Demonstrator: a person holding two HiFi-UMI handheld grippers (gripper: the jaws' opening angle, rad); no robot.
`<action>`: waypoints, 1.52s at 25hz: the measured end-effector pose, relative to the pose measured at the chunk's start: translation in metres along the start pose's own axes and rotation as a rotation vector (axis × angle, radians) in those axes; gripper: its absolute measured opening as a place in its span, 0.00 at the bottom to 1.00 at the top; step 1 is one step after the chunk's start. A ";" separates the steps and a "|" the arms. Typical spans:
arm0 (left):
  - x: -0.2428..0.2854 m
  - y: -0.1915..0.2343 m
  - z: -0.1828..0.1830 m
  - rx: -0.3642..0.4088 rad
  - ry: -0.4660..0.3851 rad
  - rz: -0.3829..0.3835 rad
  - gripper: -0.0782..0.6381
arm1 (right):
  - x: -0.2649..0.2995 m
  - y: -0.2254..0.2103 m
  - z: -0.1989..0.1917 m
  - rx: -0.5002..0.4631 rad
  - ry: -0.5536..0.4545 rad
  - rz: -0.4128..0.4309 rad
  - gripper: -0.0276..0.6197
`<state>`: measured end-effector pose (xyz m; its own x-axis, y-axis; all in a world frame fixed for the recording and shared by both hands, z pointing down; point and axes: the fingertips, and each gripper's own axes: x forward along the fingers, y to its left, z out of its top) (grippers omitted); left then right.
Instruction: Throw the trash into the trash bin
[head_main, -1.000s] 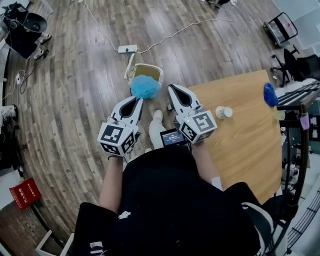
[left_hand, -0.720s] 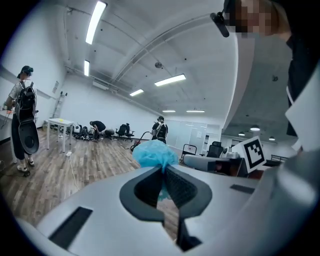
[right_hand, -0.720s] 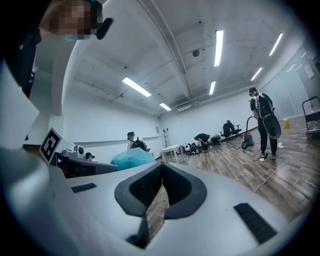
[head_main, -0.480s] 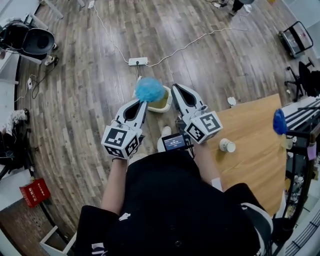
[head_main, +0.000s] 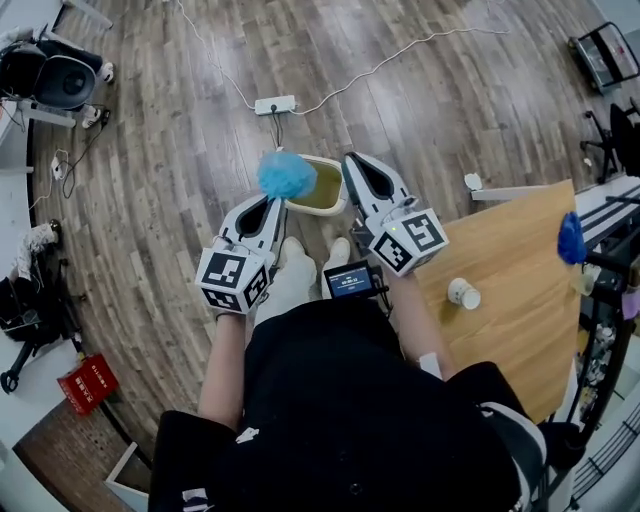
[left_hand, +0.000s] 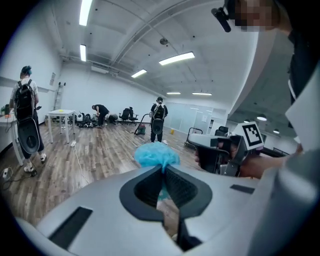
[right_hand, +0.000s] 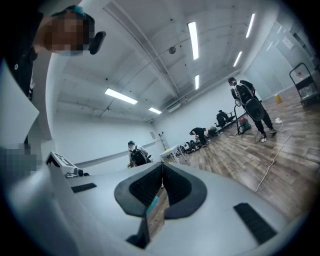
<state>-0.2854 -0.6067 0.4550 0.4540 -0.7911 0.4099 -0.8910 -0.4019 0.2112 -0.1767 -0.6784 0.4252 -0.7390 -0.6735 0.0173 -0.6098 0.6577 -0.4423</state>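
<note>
The left gripper (head_main: 276, 201) has its jaws pressed together on the blue mesh puff (head_main: 287, 175), pinching a thin part of it, so that the fluffy ball stands out in front of the tips. In the head view the puff is seen over the left edge of the small trash bin (head_main: 323, 191), which stands on the wooden floor (head_main: 180, 180) just in front of the person's shoes (head_main: 292, 272). I cannot tell how high above the bin it hangs. The right gripper (head_main: 353, 161) is just beside it, on the right side of the bin. Its jaws are closed together with nothing between them. To the right is a wooden table (head_main: 515, 300) with a small white jar (head_main: 463, 293) on it. A white power strip (head_main: 275, 104) with its cable lies on the floor beyond the bin.
</note>
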 end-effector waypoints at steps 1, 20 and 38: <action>0.005 0.003 0.000 0.012 0.010 -0.006 0.13 | 0.003 0.000 -0.002 0.009 0.007 0.001 0.04; 0.172 0.080 -0.245 -0.107 0.335 -0.164 0.13 | 0.064 -0.120 -0.229 -0.022 0.270 -0.173 0.04; 0.260 0.103 -0.414 -0.207 0.499 -0.136 0.43 | 0.043 -0.171 -0.364 0.006 0.402 -0.249 0.04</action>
<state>-0.2578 -0.6630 0.9505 0.5560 -0.4038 0.7265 -0.8279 -0.3466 0.4410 -0.2084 -0.6975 0.8281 -0.6235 -0.6258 0.4686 -0.7817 0.4900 -0.3857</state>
